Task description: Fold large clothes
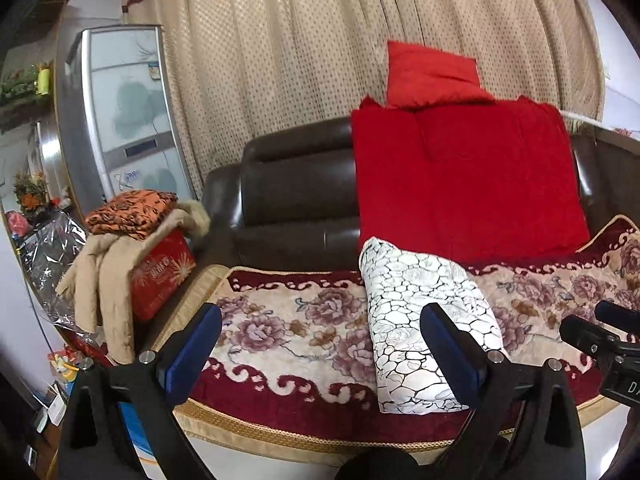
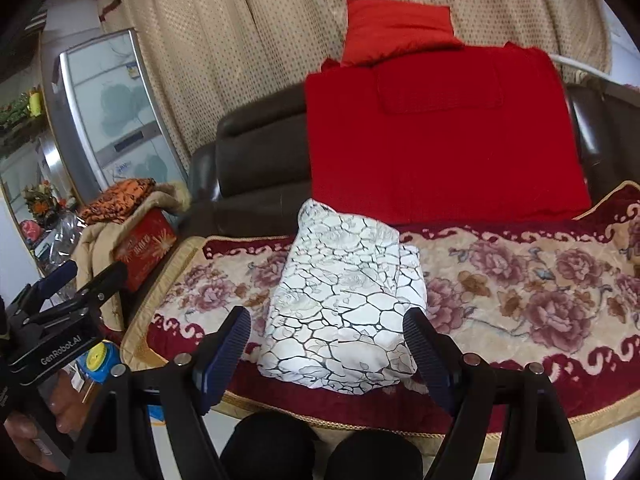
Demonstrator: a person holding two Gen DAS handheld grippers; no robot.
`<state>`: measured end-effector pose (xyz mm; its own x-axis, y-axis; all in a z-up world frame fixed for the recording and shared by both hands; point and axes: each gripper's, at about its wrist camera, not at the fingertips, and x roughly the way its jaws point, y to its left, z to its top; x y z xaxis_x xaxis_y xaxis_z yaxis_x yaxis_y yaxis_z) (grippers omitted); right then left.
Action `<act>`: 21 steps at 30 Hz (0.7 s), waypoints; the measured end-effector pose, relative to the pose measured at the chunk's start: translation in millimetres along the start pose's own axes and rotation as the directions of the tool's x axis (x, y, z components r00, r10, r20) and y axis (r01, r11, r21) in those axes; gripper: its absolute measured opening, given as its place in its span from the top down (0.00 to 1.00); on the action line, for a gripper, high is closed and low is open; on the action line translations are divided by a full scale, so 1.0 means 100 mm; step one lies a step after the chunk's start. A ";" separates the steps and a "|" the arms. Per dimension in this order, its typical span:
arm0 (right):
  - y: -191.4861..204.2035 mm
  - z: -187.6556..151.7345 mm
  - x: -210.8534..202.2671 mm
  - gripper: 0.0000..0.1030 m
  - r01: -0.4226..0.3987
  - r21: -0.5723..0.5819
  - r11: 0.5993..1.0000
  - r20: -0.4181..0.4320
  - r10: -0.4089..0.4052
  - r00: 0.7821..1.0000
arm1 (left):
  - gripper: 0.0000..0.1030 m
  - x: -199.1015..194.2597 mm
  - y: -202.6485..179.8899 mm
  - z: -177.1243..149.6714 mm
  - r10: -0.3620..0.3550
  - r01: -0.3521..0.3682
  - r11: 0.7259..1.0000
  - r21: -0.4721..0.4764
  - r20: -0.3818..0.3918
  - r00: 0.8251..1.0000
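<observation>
A white garment with a dark crackle and rose print (image 1: 420,320) (image 2: 344,308) lies folded into a thick oblong on the flowered sofa cover (image 1: 304,320) (image 2: 520,292). My left gripper (image 1: 320,320) hangs above the seat with its blue-padded jaws wide apart and nothing between them. My right gripper (image 2: 326,320) is also open and raised clear of the cloth, which shows between its fingers from above. Each gripper appears at the edge of the other's view: the right gripper (image 1: 600,344) at the right edge, the left gripper (image 2: 76,284) at the left edge.
A red blanket (image 1: 468,180) (image 2: 440,136) drapes the brown sofa back (image 1: 296,184), with a red pillow (image 1: 432,76) (image 2: 396,28) on top. At the left, a beige coat (image 1: 104,276) and an orange patterned cloth (image 1: 132,208) sit on a red box (image 1: 160,276). Beige curtains hang behind.
</observation>
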<state>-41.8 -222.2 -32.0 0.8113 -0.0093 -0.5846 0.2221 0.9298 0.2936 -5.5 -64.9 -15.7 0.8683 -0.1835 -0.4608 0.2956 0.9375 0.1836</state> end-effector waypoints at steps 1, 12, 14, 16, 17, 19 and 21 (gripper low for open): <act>0.01 0.00 -0.07 0.21 0.004 -0.002 1.000 0.007 -0.004 1.000 | 0.04 -0.05 0.01 0.00 0.007 -0.007 1.000 -0.002 0.006 1.000; 0.18 -0.09 -0.56 0.21 0.023 -0.012 1.000 0.049 -0.022 0.999 | 0.04 -0.51 0.17 -0.02 0.060 -0.060 0.998 -0.017 0.050 0.997; 0.20 -0.10 -0.61 0.21 0.034 -0.017 0.999 0.050 -0.034 0.998 | 0.04 -0.57 0.19 -0.03 0.066 -0.065 0.998 -0.021 0.055 0.996; 0.23 -0.12 -0.64 0.21 0.037 -0.020 0.999 0.050 -0.036 0.998 | 0.04 -0.61 0.22 -0.04 0.073 -0.072 0.997 -0.024 0.060 0.996; 0.23 -0.13 -0.65 0.21 0.038 -0.021 0.999 0.048 -0.037 0.998 | 0.04 -0.64 0.23 -0.04 0.075 -0.074 0.997 -0.024 0.062 0.995; 0.25 -0.14 -0.66 0.21 0.038 -0.020 0.999 0.048 -0.037 0.998 | 0.04 -0.67 0.26 -0.05 0.082 -0.080 0.996 -0.026 0.064 0.995; 0.27 -0.16 -0.68 0.21 0.034 -0.016 0.999 0.044 -0.033 0.998 | 0.04 -0.71 0.29 -0.07 0.086 -0.085 0.996 -0.028 0.067 0.994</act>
<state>-99.3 -191.0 3.8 0.8266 -0.0565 -0.5600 0.2408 0.9348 0.2611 -61.2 -22.5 16.6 0.9152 -0.1212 -0.3843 0.2097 0.9576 0.1974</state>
